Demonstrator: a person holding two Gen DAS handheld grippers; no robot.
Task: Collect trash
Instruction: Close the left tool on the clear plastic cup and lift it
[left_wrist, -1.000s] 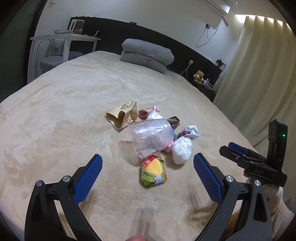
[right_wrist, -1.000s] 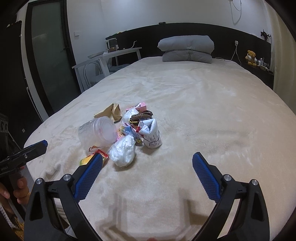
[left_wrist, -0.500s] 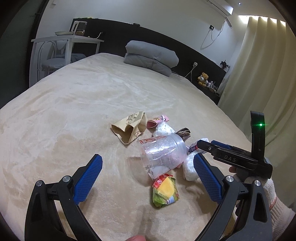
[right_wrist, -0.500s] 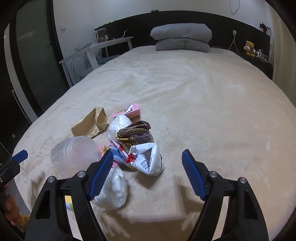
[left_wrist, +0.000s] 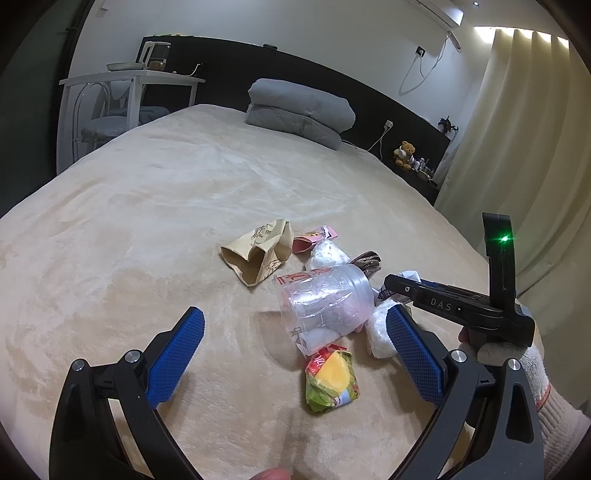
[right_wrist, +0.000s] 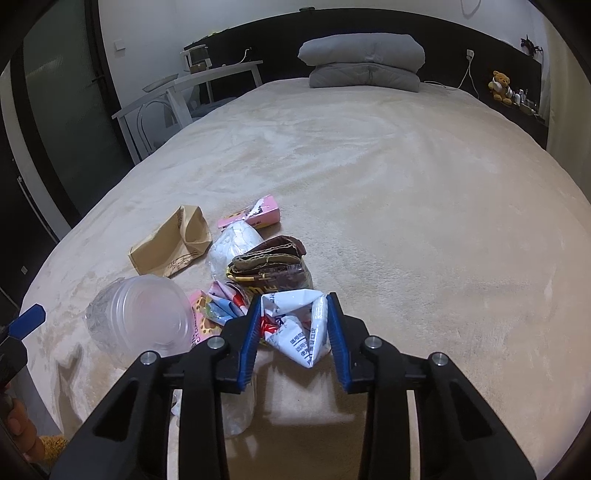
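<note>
White wrapper (right_wrist: 295, 325) between right gripper (right_wrist: 291, 332) jaws.

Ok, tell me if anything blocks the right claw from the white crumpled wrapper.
Nothing visible does. The right claw already has its pads on either side of the white crumpled wrapper. The brown packet lies just beyond it, out of the way.

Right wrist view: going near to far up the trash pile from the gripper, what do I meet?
Right gripper closed around the white printed wrapper → dark brown wrapper → white plastic bag → pink packet → folded grey quilt at the far end of the bed.
</note>
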